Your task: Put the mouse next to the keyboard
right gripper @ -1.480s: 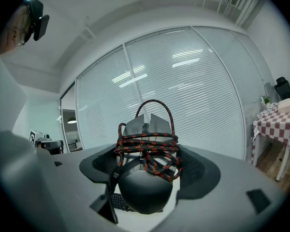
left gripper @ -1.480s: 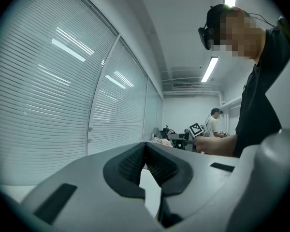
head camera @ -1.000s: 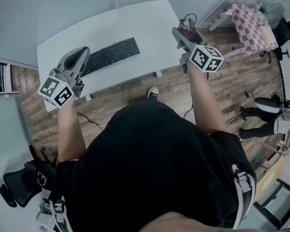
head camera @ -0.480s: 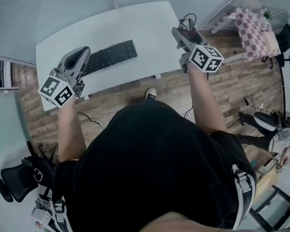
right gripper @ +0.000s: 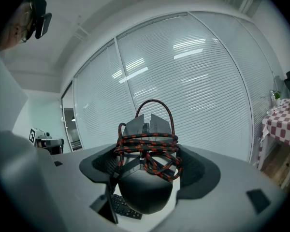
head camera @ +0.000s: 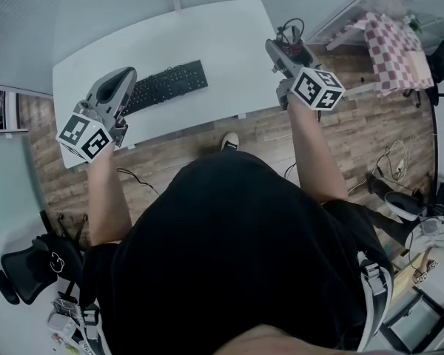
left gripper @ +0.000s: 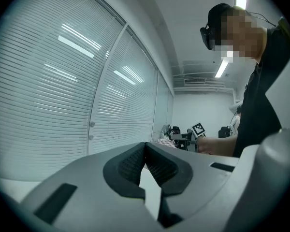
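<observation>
While the mouse point(right gripper: 146, 190) hung off the table point(head camera: 207, 35), pinched between the jaws of the right gripper point(head camera: 283, 54) with its red-and-black cable point(right gripper: 150, 146) wound around its body, the task stood at the carrying step: picked up, not yet set down. In the head view the mouse was held above the table's edge, at about 3 o'clock from the keyboard point(head camera: 166, 86) and well apart from it. The left gripper point(left gripper: 145, 151) hovered near the keyboard's 9 o'clock end, its jaws pressed together at the tips on nothing. The next move likely called for swinging the right gripper toward 9 o'clock, lowering the mouse onto bare tabletop just beside the keyboard's near end, then spreading the jaws.
</observation>
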`<state>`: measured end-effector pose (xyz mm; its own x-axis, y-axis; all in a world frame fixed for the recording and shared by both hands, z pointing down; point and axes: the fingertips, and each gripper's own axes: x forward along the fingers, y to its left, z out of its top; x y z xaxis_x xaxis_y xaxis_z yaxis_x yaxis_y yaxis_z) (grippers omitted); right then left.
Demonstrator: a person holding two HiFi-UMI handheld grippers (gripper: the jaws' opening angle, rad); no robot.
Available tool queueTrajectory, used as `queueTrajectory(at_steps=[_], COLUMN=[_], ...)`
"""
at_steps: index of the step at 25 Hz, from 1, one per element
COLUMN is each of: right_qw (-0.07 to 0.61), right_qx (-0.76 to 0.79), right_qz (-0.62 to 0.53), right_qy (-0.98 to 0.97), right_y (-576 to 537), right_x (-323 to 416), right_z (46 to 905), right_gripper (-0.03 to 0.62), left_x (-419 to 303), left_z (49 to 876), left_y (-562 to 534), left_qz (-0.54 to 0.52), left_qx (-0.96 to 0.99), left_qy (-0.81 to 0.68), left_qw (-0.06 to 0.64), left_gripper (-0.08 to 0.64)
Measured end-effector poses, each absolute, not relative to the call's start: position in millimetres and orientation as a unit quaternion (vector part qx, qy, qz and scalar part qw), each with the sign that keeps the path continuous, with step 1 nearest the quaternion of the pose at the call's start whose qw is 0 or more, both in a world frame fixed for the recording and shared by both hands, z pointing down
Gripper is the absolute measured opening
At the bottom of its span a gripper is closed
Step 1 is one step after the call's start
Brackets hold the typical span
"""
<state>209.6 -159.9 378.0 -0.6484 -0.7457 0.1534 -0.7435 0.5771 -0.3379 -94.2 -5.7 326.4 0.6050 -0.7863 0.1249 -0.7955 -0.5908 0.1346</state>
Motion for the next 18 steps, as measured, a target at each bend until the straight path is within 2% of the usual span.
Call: queueTrajectory(at_steps=[18], right_qw=[0.004], right_qx=[-0.407], right_qz=[-0.199], right_qy=[0.891], right_y=[-221], right_x=[234], right_z=[389], right_gripper=[0.4], left_x=[-75], left_z=[334], left_y=[-49], left_qz=[0.026], left_qx=[0.876], left_qy=[-0.471], left_qw=[0.097], left_gripper=[0.023])
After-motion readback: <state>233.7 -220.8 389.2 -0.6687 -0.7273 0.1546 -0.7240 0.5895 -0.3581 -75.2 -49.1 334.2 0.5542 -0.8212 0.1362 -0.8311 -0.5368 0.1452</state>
